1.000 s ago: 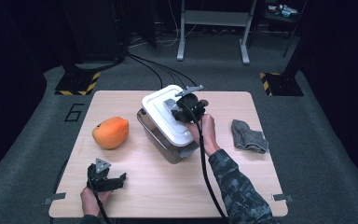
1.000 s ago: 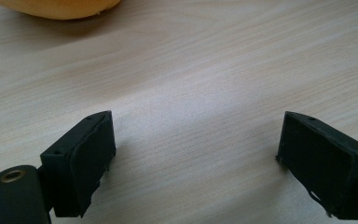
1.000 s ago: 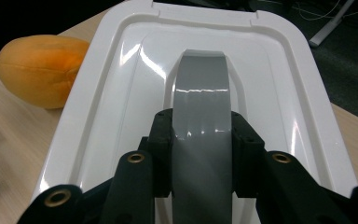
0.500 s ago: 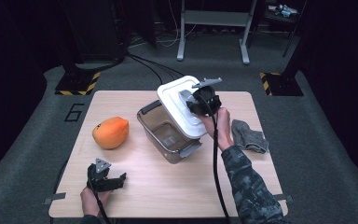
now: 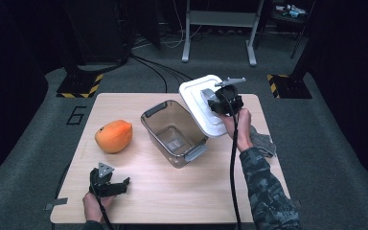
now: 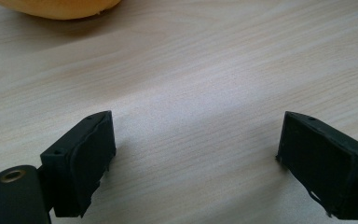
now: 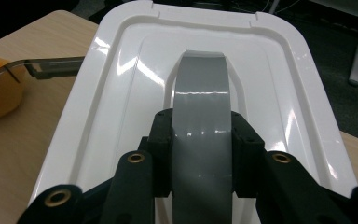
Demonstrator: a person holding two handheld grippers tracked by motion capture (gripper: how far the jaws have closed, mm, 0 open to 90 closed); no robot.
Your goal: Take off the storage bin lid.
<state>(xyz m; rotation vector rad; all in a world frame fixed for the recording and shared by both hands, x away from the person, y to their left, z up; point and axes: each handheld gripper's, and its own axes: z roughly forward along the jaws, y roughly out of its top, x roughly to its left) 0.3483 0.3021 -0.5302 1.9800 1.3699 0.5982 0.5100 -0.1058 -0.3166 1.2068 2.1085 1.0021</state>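
A clear plastic box (image 5: 175,133) with grey latches stands open in the middle of the wooden table (image 5: 172,201). Its white lid (image 5: 200,103) hangs tilted in the air to the right of the box, held by its grey handle (image 7: 200,107). My right gripper (image 5: 224,101) is shut on that handle, the jaws clamped on both sides of it (image 7: 200,154). An orange papaya-like fruit (image 5: 113,135) lies left of the box. My left gripper (image 5: 106,183) rests open near the table's front left edge, with bare wood between its jaws (image 6: 193,158).
A grey cloth (image 5: 263,141) lies at the table's right side, beside the right forearm. Black cables run across the dark floor behind the table, where a metal stand (image 5: 218,28) also rises. The fruit's edge (image 6: 56,7) shows beyond the left jaws.
My right gripper has lifted the white lid off the box and carried it to the right, which left the box open. The left gripper has stayed still.
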